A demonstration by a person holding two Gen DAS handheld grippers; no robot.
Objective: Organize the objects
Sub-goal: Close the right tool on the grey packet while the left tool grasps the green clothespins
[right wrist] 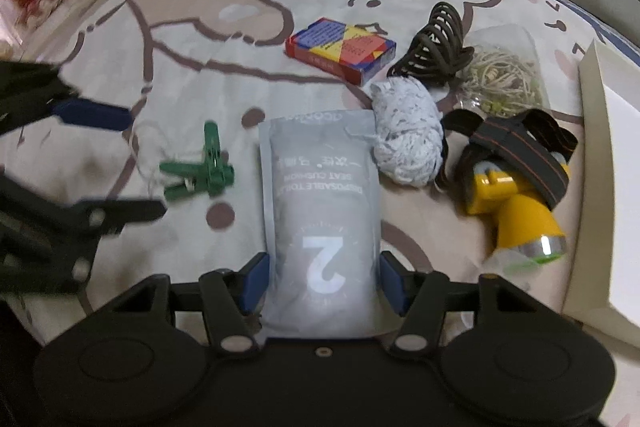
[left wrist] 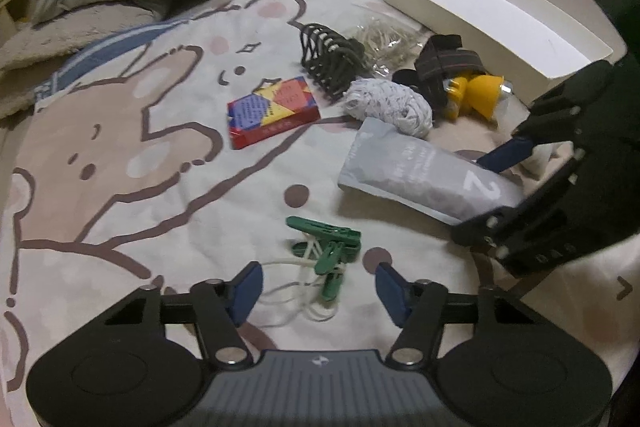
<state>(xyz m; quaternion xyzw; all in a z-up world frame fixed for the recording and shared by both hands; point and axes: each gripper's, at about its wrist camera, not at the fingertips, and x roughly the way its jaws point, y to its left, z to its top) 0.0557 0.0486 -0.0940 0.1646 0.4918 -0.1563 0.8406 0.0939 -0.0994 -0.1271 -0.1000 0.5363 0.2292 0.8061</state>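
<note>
The right gripper (right wrist: 323, 283) has its blue pads on both side edges of the grey pouch (right wrist: 320, 211), gripping the end printed with a "2". The pouch lies flat on the bedsheet (left wrist: 120, 147), its far end touching the ball of pale yarn (right wrist: 408, 135). Beyond the pouch's right side sit the yellow headlamp (right wrist: 520, 207) and, past that, the open white box (left wrist: 500, 23) (probably where things should go). The left gripper (left wrist: 318, 287) hangs open over the green clothes pegs (left wrist: 332, 243), which lie left of the pouch, tied on white string.

The pouch is soft and slick, so a squeeze on its edges may buckle it and let it slip free. Its sagging far end could also drag the yarn or catch the headlamp strap.
</note>
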